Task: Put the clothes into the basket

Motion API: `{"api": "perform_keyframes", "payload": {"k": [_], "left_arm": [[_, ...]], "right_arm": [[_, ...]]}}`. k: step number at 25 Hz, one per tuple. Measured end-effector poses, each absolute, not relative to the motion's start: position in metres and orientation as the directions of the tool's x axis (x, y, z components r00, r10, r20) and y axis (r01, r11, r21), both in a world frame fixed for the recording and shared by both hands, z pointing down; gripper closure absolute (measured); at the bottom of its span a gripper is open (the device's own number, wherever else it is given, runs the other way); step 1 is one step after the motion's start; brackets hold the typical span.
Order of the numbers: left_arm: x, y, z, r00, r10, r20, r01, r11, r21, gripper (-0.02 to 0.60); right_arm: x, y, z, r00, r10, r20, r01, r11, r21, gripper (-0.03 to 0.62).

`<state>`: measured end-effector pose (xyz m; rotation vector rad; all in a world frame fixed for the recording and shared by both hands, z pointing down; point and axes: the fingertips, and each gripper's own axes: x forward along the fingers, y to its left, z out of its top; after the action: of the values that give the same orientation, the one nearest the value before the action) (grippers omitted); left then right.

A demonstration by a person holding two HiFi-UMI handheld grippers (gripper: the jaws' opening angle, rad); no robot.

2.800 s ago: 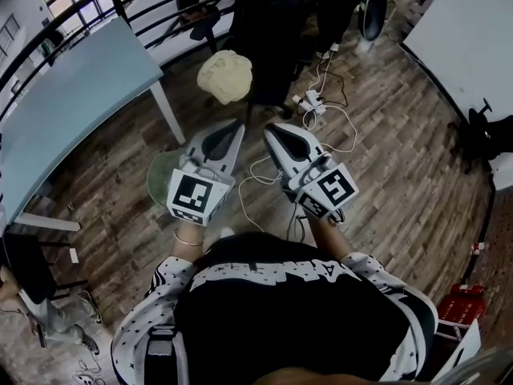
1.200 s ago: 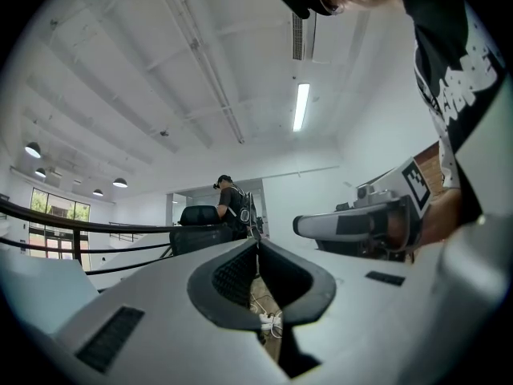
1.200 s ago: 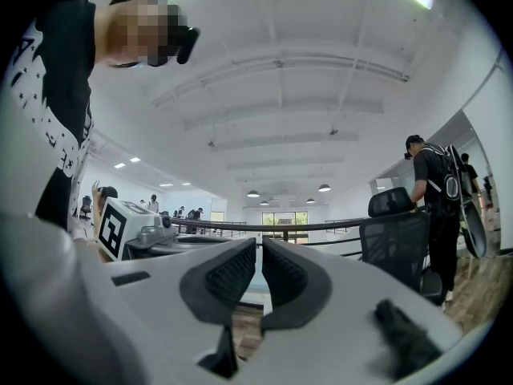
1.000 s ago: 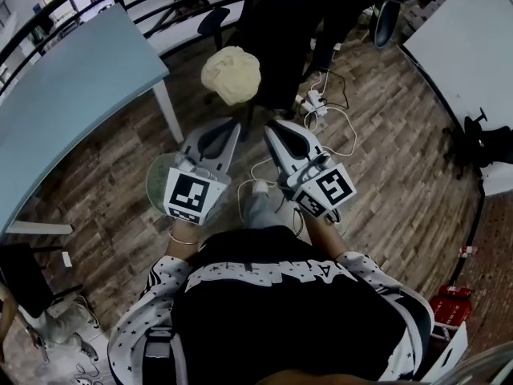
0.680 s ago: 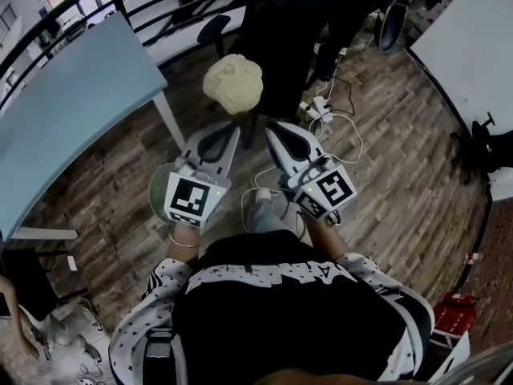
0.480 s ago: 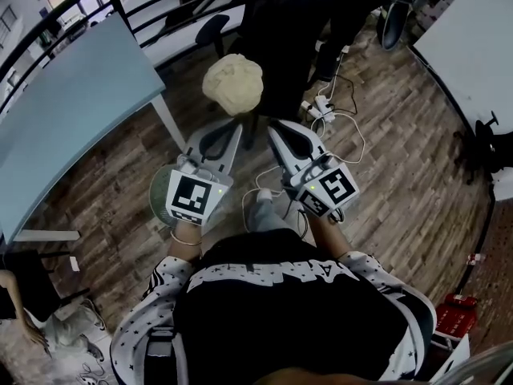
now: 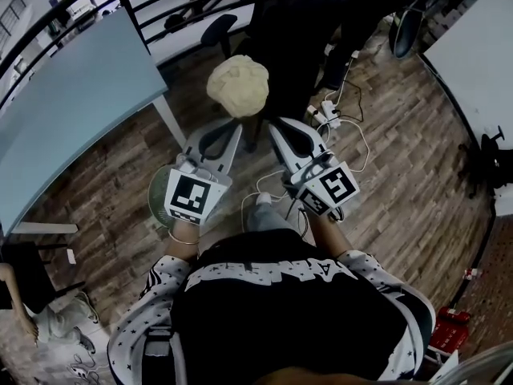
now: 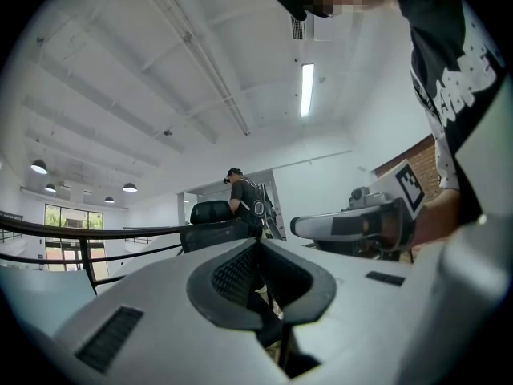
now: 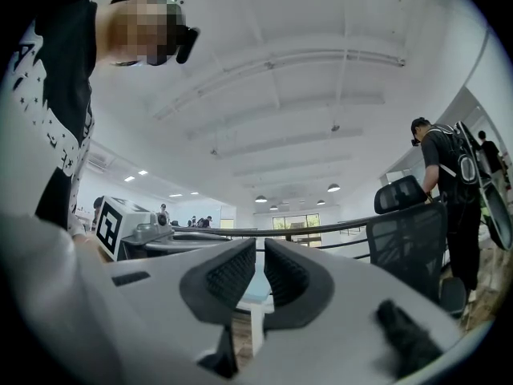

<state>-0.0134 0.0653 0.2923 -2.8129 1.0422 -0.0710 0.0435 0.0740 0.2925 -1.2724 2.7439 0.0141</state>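
A cream heap of cloth (image 7: 237, 87) sits on a small stand on the wooden floor, straight ahead of both grippers in the head view. My left gripper (image 7: 231, 128) points level toward it, jaws shut with nothing between them, tips just short of the heap in the picture. Beside it my right gripper (image 7: 279, 127) is also shut and empty. In the left gripper view the closed jaws of the left gripper (image 8: 258, 244) face a black office chair (image 8: 210, 212). The right gripper (image 9: 258, 251) faces a railing (image 9: 321, 229). A round greenish thing (image 7: 158, 192) lies on the floor, partly hidden under the left gripper.
A light blue table (image 7: 72, 111) stands at the left, its white leg (image 7: 170, 119) near the heap. Cables and a power strip (image 7: 330, 112) trail over the floor at the right. A person in dark clothes (image 7: 296, 30) stands just behind the heap. A white surface (image 7: 481, 38) fills the far right.
The heap and floor have slid nearer and to the right in the head view as the person moved toward it. Both grippers keep their pose, shut and side by side.
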Motion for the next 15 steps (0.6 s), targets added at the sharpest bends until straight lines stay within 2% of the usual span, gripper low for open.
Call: {"api": "perform_keyframes", "payload": {"k": [15], "left_arm": [[-0.002, 0.015, 0.291, 0.732, -0.682, 0.007, -0.673, -0.724, -0.151, 0.565]], "right_arm": [[0.059, 0.021, 0.289, -0.667, -0.736, -0.120, -0.737, 0.675, -0.043, 0.560]]}}
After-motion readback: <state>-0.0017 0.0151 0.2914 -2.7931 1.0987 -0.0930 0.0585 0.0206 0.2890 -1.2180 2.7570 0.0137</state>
